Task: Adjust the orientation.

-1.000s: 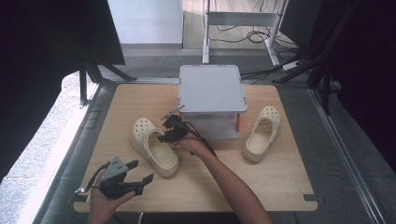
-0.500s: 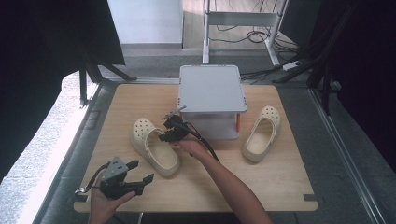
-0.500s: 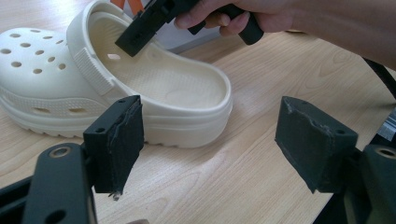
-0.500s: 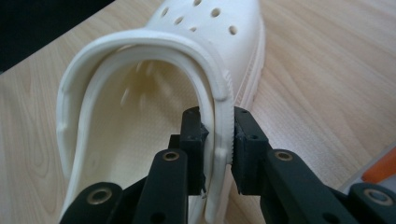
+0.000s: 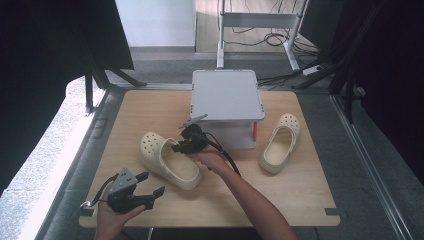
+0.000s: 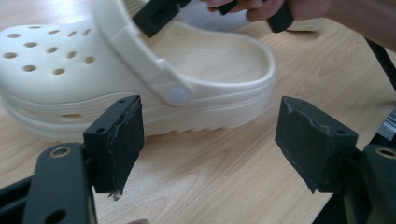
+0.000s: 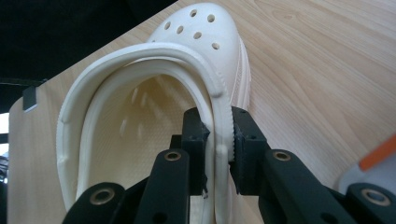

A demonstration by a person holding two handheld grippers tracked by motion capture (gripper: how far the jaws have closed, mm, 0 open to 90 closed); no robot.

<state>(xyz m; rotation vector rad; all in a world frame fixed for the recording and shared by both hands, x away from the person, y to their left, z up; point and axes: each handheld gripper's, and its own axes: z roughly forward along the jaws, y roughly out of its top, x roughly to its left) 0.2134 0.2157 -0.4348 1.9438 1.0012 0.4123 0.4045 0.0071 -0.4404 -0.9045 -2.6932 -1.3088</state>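
A cream clog (image 5: 168, 161) lies on the wooden table (image 5: 310, 200) left of centre, its holed toe toward the far left. My right gripper (image 5: 179, 147) is shut on this clog's side wall; the right gripper view has the rim (image 7: 219, 140) pinched between the two jaws. My left gripper (image 5: 152, 184) is held open near the table's front left corner, short of the clog. In the left gripper view the clog (image 6: 93, 70) and its strap rivet lie just beyond the spread jaws. A second cream clog (image 5: 280, 142) rests at the right.
A grey box-like stand (image 5: 227, 100) with a flat lid sits at the table's back centre, just behind the right gripper. A black cable (image 5: 227, 157) trails along the right forearm. Bare wood stretches along the front edge and far right.
Almost nothing differs. The right gripper keeps its hold on the left clog's rim and the left gripper stays open near the front left corner.
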